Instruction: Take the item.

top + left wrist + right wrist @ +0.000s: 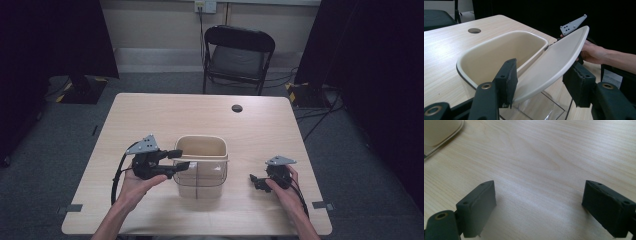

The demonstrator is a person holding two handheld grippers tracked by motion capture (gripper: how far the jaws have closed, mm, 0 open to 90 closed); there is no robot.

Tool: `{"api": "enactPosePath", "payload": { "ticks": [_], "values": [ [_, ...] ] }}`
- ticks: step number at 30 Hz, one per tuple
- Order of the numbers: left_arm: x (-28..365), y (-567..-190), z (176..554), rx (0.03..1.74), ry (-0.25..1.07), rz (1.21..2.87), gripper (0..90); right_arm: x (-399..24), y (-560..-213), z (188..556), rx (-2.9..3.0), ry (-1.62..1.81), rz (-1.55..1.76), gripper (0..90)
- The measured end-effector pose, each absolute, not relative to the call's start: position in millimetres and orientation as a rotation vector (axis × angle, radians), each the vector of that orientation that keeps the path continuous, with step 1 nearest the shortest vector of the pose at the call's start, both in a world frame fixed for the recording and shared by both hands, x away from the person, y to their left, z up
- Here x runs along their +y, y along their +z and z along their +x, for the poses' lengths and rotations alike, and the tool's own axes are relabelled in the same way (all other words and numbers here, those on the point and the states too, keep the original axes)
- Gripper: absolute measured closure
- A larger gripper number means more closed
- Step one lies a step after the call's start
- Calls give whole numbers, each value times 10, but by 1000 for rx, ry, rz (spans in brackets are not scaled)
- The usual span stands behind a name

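High view shows your light wooden table (pixel 150 115) with a small bin (pixel 201 167) near the middle of the tabletop, a bit closer to your edge. The small bin has clear plastic walls and a cream plastic rim.

Your left gripper (pixel 181 159) is just beside the bin's left side. Your left hand (pixel 137 182) holds it from below. Its jaws point to the right, at the bin's rim. In the left gripper view, the bin's cream plastic swing lid (pixel 554 65) is tipped up on a slant. The lid's near edge sits between your left gripper's (pixel 544 82) two black jaws. The jaws are wide apart. The left jaw looks like it touches the lid's edge. The right jaw is apart from it. So the gripper is not squeezing the lid. The inside of the bin looks bare and cream.

Your right gripper (pixel 256 181) is near the right edge of the tabletop, well apart from the bin. Your right hand (pixel 285 187) holds it low over the wood. In the right gripper view, its jaws (pixel 539 207) are spread wide with only bare wood between them. It has hold of nothing.

A round dark hole (pixel 237 108) sits in the tabletop near the far edge. A black folding chair (pixel 237 55) stands past the table.
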State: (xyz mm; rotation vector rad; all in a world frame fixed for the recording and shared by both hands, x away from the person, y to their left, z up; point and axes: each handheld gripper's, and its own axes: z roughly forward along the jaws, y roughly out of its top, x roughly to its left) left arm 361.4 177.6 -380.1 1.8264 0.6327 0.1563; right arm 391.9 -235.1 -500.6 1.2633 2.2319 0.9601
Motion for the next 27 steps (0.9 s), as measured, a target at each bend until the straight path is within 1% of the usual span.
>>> {"api": "enactPosePath", "payload": {
  "ticks": [10,27],
  "values": [
    [1768,-3777,3634,630,173,1816,479,-2351,-5006,3919,2232,960,1263,111],
    [1769,-3748,3698,640,151,1824,504,-2351,-5006,3919,2232,960,1263,111]
  ]
}}
